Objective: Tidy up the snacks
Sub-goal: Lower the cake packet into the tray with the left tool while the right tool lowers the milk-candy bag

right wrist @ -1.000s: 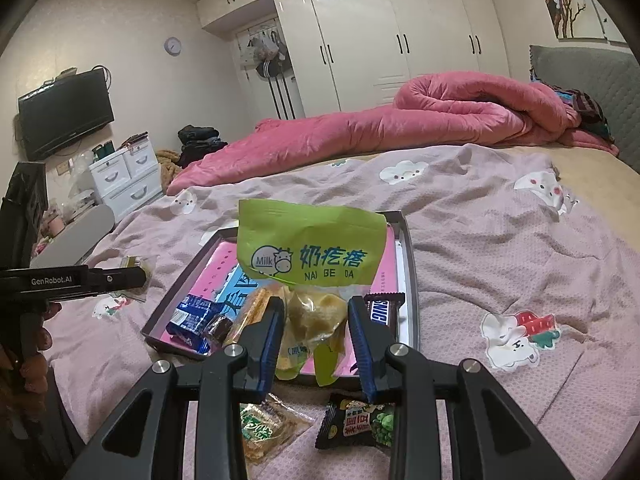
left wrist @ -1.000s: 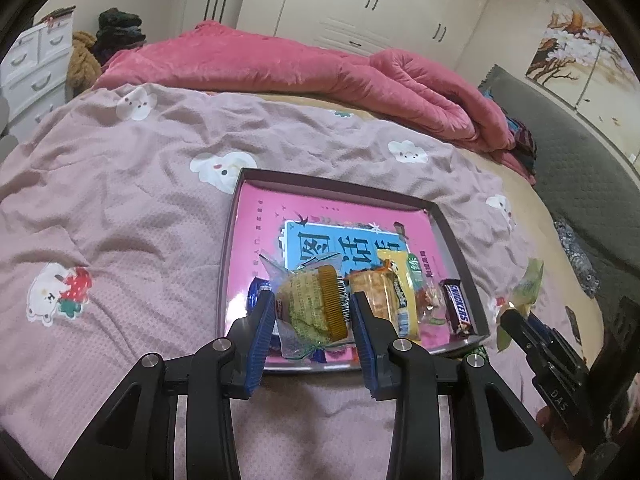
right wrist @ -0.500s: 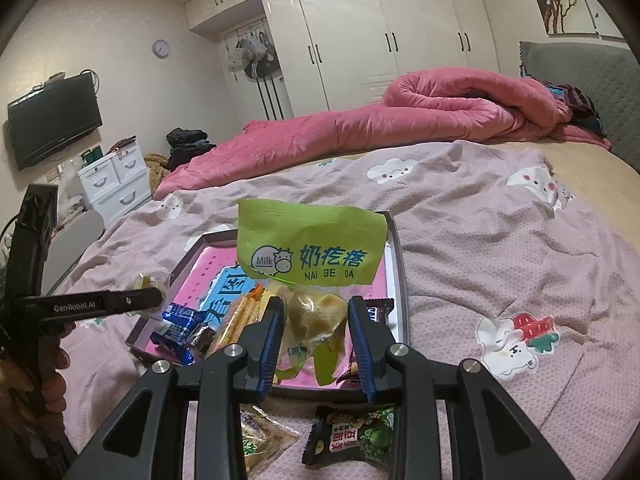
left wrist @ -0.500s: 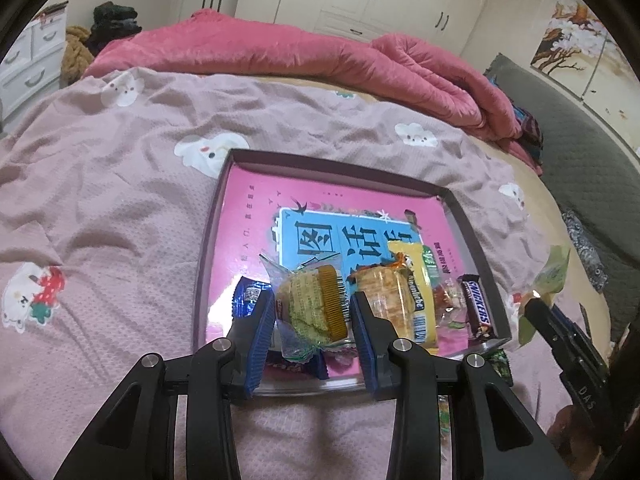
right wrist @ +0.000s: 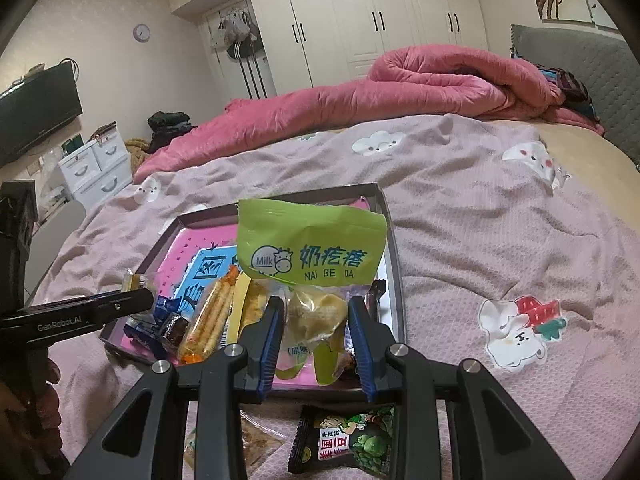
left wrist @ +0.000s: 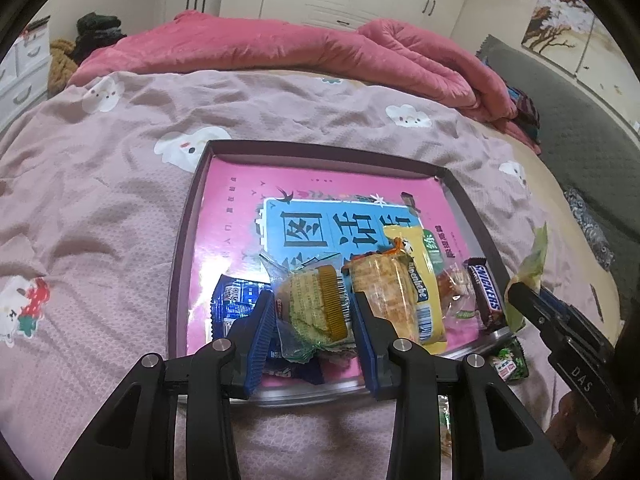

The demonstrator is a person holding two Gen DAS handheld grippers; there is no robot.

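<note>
We hold a clear-wrapped cake (left wrist: 314, 307) clamped in the left gripper (left wrist: 314, 322) and a green milk-snack bag (right wrist: 310, 248) in the right gripper (right wrist: 316, 330), both over the tray's (left wrist: 320, 148) near edge. Several snacks already crowd that corner (little room); a dark green packet (right wrist: 348, 446) waits on the bedspread (right wrist: 500, 240), pink duvet (right wrist: 380, 92) beyond.

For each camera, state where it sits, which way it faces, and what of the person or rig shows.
Left wrist: sits on the left gripper, looks down past its jaws, shut on a clear-wrapped yellow cake, at the dark-rimmed pink tray; the right gripper enters at right.
Right wrist: sits on the right gripper, faces the wardrobe over the tray, jaws shut on a green milk-snack pouch; the left gripper and a hand show at left.
Shared: tray, pink bedspread, each other's gripper.
</note>
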